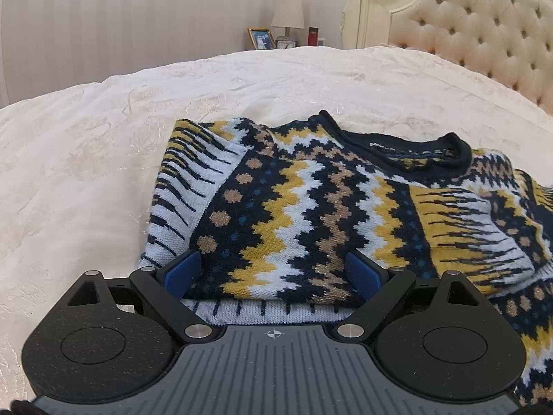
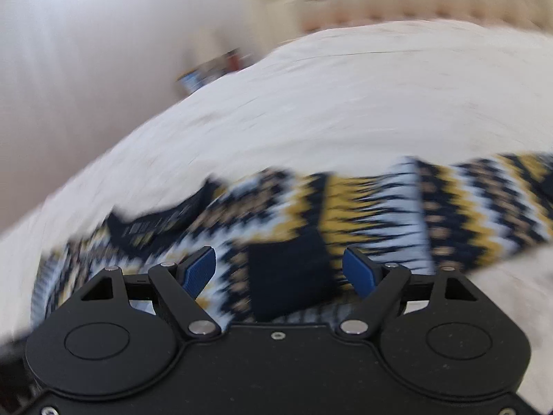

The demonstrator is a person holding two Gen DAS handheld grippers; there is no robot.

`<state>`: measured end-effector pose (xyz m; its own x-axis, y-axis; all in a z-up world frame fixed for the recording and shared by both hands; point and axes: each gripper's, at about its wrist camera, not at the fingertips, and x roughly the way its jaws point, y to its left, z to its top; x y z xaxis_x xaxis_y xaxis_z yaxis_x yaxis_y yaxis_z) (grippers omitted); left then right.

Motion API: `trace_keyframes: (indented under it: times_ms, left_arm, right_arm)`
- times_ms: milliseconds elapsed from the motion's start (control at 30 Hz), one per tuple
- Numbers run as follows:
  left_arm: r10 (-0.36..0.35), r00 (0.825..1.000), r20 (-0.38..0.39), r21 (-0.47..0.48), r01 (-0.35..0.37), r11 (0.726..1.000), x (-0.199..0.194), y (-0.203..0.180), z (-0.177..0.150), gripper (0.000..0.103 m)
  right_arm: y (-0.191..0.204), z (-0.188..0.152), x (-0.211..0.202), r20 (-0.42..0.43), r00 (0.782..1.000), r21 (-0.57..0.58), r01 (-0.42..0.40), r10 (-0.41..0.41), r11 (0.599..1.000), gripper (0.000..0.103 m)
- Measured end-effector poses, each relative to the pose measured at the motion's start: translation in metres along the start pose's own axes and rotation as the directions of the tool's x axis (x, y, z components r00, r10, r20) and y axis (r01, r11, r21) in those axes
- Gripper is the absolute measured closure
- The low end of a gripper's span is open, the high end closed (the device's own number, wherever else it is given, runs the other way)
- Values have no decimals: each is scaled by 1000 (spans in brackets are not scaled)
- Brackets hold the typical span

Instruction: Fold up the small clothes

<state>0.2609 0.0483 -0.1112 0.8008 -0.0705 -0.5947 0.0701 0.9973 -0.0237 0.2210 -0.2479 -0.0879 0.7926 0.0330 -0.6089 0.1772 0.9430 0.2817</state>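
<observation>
A small knitted sweater point(image 1: 311, 200) with navy, yellow, white and tan zigzags lies on the cream bedspread point(image 1: 86, 173), its navy collar point(image 1: 408, 145) to the far side and its left sleeve folded over the body. My left gripper point(image 1: 273, 269) is open, its blue pads on either side of the sweater's near hem fold. In the blurred right wrist view the same sweater point(image 2: 363, 214) lies across the bed, a sleeve stretching right. My right gripper point(image 2: 280, 269) is open just over the sweater, with a navy cuff point(image 2: 290, 276) between its pads.
A tufted cream headboard point(image 1: 484, 27) stands at the far right. A nightstand beyond the bed holds a lamp point(image 1: 287, 14), a framed photo point(image 1: 261, 38) and a red bottle point(image 1: 312, 35). Bedspread point(image 2: 345, 103) surrounds the sweater on the left and far sides.
</observation>
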Motion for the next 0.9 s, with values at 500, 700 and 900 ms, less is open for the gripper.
trace_keyframes:
  times_ms: [500,700,900]
  left_arm:
    - [-44,998,-50,48,46,998,-17,-41,47,12]
    - [-121,990,-77,152,131,980,7,-98,62,12]
    - [-82,982,-168,175,112,978,50,-128,54,11]
  right_arm:
    - [23,-5,18,-160,986,-164,14,-40,986,22]
    - [14,-2,19,-205,979,-128,-10,-16,992,22]
    - [10,0,18,-210,978,-116,-34,9,993,21]
